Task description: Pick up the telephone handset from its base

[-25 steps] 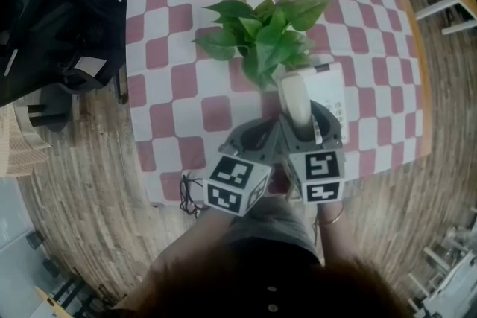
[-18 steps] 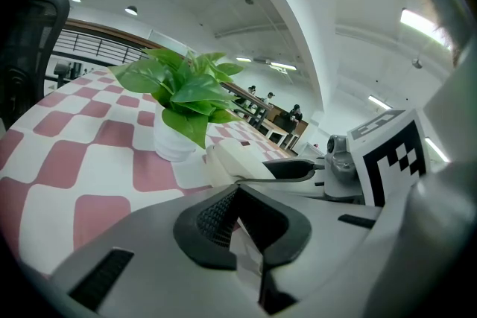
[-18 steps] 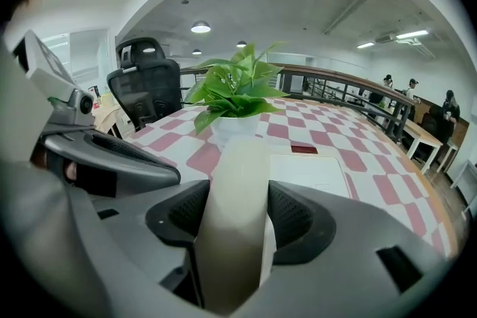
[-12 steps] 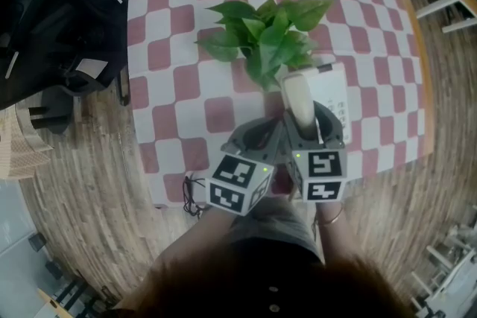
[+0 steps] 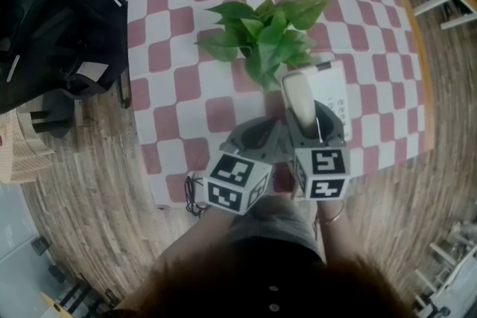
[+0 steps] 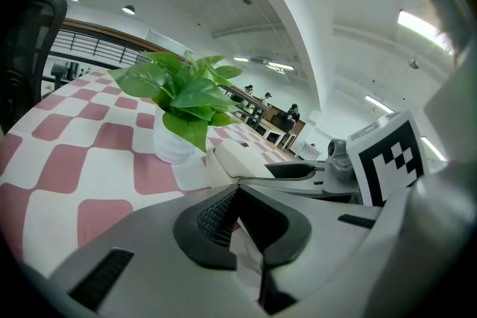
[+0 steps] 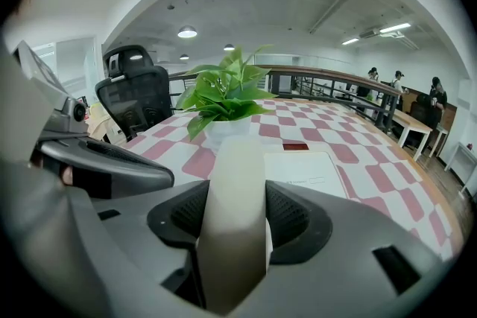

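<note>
1. Since the earlier frame my right gripper (image 7: 235, 218) has rolled slightly. Its jaws have just been closing and now grasp the handset (image 5: 299, 94) by its near end.
2. Just beside it, the left gripper (image 6: 238, 194) has its jaws clenched on nothing.
3. The handset lies on its base (image 5: 335, 89), on the checked worktop (image 5: 179, 26).
4. Beyond stands a potted plant (image 5: 267, 33).

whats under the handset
The white base lies under the handset, on the checked tablecloth. The handset covers the base's cradle, so that part cannot be seen.
</note>
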`<state>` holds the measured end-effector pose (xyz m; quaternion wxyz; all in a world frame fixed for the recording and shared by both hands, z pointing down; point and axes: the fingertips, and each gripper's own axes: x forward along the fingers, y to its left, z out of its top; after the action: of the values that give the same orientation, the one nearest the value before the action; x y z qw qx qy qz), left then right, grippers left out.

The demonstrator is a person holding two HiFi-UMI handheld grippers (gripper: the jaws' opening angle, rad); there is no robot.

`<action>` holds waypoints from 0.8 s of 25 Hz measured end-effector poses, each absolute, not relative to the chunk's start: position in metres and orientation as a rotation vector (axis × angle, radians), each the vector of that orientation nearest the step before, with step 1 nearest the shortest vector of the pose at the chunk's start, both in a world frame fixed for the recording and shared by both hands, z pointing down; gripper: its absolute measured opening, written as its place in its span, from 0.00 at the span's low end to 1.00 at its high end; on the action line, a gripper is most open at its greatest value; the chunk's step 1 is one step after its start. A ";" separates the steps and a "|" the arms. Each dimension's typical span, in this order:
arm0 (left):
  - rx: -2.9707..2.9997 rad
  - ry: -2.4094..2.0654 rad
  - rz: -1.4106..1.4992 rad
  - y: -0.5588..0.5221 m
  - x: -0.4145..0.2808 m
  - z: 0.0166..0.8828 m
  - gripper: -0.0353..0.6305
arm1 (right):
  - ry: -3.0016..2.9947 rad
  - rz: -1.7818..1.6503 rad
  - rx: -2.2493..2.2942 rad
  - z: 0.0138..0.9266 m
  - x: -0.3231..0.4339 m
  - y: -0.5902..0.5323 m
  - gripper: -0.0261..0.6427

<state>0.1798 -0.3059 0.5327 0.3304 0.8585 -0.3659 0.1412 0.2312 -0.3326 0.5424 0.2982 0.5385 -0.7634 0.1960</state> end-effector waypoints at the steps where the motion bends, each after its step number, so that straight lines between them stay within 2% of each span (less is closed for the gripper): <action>1: 2.248 -0.955 0.369 -0.306 0.180 0.532 0.06 | -2.029 0.522 1.435 0.541 0.231 -0.332 0.38; 20: 2.303 -0.938 0.274 -0.318 0.180 0.489 0.06 | -2.102 0.528 1.506 0.500 0.233 -0.326 0.38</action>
<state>0.1797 -0.3184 0.4892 0.3145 0.8739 -0.3558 0.1038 0.2327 -0.3256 0.4996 0.2488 0.5527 -0.7714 0.1939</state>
